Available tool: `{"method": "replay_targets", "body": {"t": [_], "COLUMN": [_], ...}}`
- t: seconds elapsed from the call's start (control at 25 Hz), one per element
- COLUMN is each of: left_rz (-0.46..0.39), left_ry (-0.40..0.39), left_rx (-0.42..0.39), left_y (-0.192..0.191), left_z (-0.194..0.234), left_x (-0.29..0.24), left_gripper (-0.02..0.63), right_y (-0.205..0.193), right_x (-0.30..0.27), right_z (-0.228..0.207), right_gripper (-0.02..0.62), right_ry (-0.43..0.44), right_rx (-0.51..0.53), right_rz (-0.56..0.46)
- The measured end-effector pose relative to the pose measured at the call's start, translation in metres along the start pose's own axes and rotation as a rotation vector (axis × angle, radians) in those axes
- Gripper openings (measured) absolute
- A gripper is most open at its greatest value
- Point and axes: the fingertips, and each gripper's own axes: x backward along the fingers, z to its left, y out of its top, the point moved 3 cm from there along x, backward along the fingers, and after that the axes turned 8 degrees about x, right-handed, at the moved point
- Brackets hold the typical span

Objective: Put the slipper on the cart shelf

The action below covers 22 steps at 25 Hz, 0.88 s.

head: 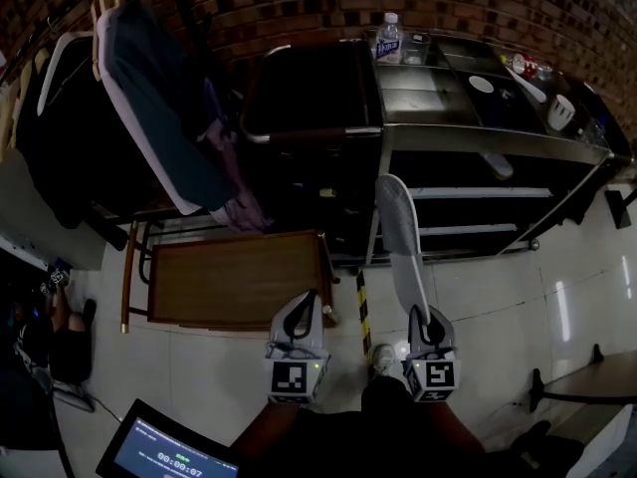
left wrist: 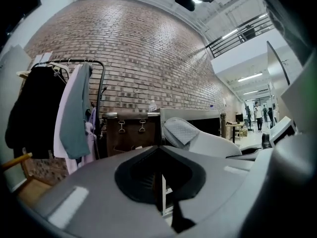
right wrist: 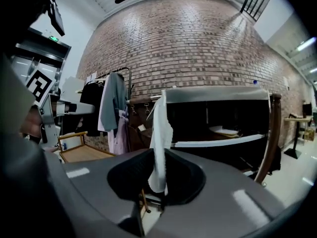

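A white slipper (head: 400,232) stands up out of my right gripper (head: 419,319), which is shut on its lower end. In the right gripper view the slipper (right wrist: 161,138) rises from between the jaws, in front of the metal cart (right wrist: 218,95) and its pale shelf (right wrist: 220,143). In the head view the cart (head: 468,137) stands ahead at the upper right, with its shelves (head: 468,193) beyond the slipper's tip. My left gripper (head: 303,309) hovers beside the right one, jaws together and nothing in them. The left gripper view catches the slipper (left wrist: 184,131) to its right.
A low wooden trolley (head: 239,277) sits ahead on the left. Behind it a clothes rack (head: 149,98) carries hanging garments. A water bottle (head: 389,38) and small items lie on the cart top. A tablet (head: 169,451) shows at the bottom left. The floor is pale tile.
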Motion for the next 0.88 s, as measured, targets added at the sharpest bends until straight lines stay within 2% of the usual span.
{"method": "replay_targets", "body": {"t": [0.24, 0.48, 0.76, 0.88], "left_rz": [0.022, 0.022, 0.031, 0.023], "left_ry": [-0.007, 0.015, 0.045, 0.063], "left_rx": [-0.024, -0.026, -0.012, -0.014], "left_y": [-0.006, -0.002, -0.012, -0.015], "left_z": [-0.037, -0.055, -0.059, -0.058], "left_x": [-0.054, -0.095, -0.132, -0.146], "left_gripper": [0.017, 0.017, 0.017, 0.017], "right_y": [-0.019, -0.034, -0.026, -0.026], "right_x": [-0.025, -0.069, -0.125, -0.15], "right_z": [-0.069, -0.122, -0.158, -0.169], "right_gripper": [0.052, 0.052, 0.052, 0.052], "right_ry": [-0.025, -0.048, -0.027, -0.017], "right_rx": [-0.071, -0.233, -0.318, -0.402], "right_rz": [0.038, 0.081, 0.098, 0.116]}}
